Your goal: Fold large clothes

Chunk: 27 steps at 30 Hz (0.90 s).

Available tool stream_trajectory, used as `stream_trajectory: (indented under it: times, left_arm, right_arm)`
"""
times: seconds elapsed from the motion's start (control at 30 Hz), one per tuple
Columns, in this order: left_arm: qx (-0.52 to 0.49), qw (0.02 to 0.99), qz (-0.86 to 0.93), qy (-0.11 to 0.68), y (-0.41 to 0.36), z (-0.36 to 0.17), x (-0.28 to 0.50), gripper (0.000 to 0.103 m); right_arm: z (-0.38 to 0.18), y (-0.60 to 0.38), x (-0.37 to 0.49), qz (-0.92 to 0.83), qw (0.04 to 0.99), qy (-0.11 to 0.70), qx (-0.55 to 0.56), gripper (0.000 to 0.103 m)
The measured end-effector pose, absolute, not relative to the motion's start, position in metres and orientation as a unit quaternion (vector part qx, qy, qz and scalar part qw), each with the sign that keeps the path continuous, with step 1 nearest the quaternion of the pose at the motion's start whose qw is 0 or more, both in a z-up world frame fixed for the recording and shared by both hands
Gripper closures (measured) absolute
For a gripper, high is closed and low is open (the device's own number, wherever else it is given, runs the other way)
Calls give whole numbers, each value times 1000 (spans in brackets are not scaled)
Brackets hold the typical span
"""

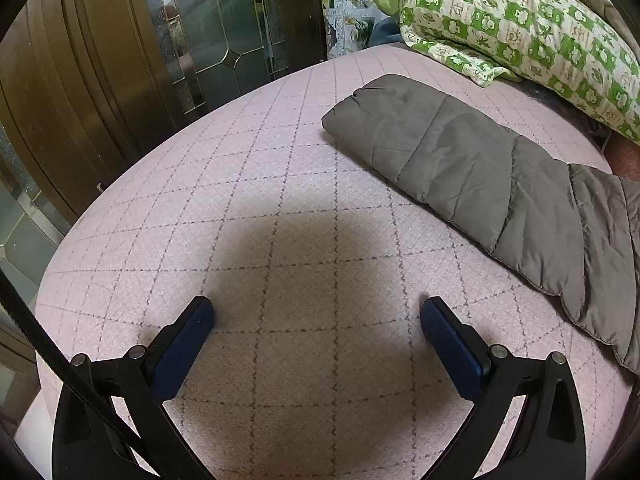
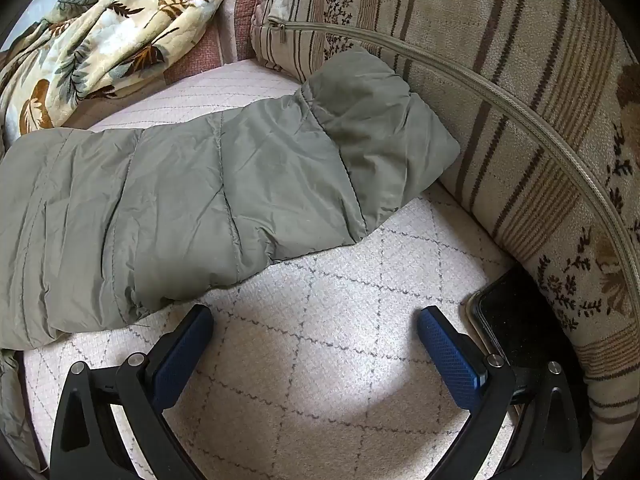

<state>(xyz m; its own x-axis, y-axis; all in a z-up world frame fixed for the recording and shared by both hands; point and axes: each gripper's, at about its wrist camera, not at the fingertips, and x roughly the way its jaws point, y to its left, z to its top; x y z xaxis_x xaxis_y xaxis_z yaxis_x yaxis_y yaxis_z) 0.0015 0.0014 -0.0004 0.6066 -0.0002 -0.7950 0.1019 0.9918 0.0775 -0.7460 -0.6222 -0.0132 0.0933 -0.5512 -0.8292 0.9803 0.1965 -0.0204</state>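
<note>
A grey-green quilted padded jacket (image 1: 480,176) lies folded into a long strip on the pink quilted bed cover (image 1: 260,208). In the left wrist view it stretches from the upper middle to the right edge. My left gripper (image 1: 316,318) is open and empty, above bare cover, left of the jacket. In the right wrist view the jacket (image 2: 180,200) fills the left and middle, its end resting against a cushion. My right gripper (image 2: 316,318) is open and empty over the cover (image 2: 340,300), just below the jacket's near edge.
A green-patterned pillow (image 1: 512,28) lies at the bed's head. A wooden glass-panelled door (image 1: 168,40) stands beyond the bed's left edge. A striped cushion (image 2: 520,120) sits on the right, a leaf-print blanket (image 2: 104,36) at top left, a dark phone (image 2: 516,332) by my right finger.
</note>
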Motion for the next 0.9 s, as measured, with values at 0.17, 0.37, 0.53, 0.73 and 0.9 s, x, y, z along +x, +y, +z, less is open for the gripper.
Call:
stream_trajectory:
  times: [0.17, 0.37, 0.53, 0.73, 0.9]
  left_arm:
    - [55, 892, -31, 447, 5, -1, 5, 0]
    - [67, 889, -52, 449, 8, 4, -12, 0]
    - [67, 888, -76, 448, 15, 3, -42, 0]
    - [59, 883, -61, 461, 15, 8, -56, 0]
    - [28, 890, -70, 449, 20, 27, -81, 0]
  right_arm:
    - [-13, -623, -747, -562, 681, 368, 293, 0]
    - [-14, -623, -748, -562, 680, 367, 293, 0]
    - [-12, -622, -754, -562, 681, 365, 295, 0]
    - [-12, -619, -753, -570, 671, 364, 305, 0]
    - [0, -586, -761, -557, 681, 341, 333, 0]
